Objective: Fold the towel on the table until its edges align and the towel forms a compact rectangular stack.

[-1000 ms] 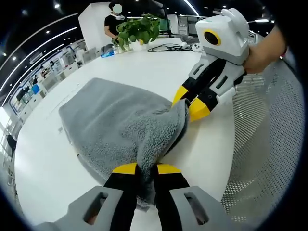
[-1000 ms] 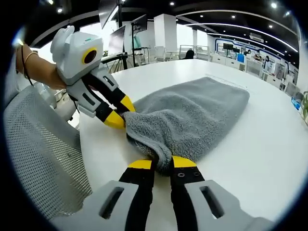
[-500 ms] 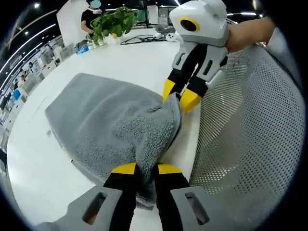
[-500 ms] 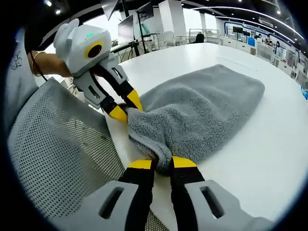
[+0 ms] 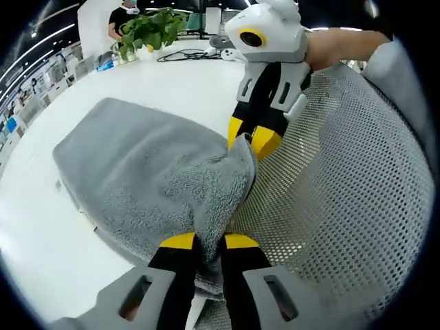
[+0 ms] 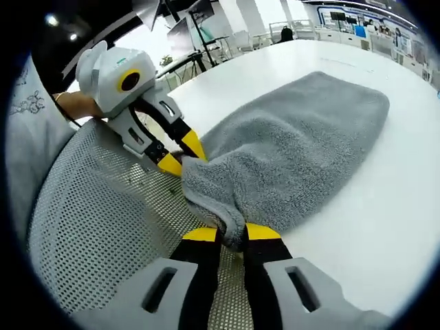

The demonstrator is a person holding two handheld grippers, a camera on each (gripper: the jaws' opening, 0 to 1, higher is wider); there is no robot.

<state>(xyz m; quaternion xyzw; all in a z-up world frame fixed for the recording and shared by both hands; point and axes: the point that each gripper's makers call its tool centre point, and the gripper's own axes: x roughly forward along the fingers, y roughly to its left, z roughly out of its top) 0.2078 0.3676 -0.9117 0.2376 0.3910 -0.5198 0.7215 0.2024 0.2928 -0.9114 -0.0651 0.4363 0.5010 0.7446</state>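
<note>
Both grippers have drawn back past the table (image 5: 179, 75) edge over the mesh chair (image 5: 344, 199). Left gripper (image 5: 205, 242) and right gripper (image 6: 232, 234) each pinch a towel (image 5: 137, 172) corner; its long axis runs away across the table. Left gripper view shows a plant (image 5: 148, 29).

Both views sit close above the towel (image 5: 148, 175) (image 6: 289, 158) at the table (image 5: 179, 86) (image 6: 385, 206) edge, looking along their own tongs from opposite corners. Each faces the other across the towel's lifted edge; shared are towel, table, mesh chair (image 5: 344, 185) (image 6: 96, 213).
</note>
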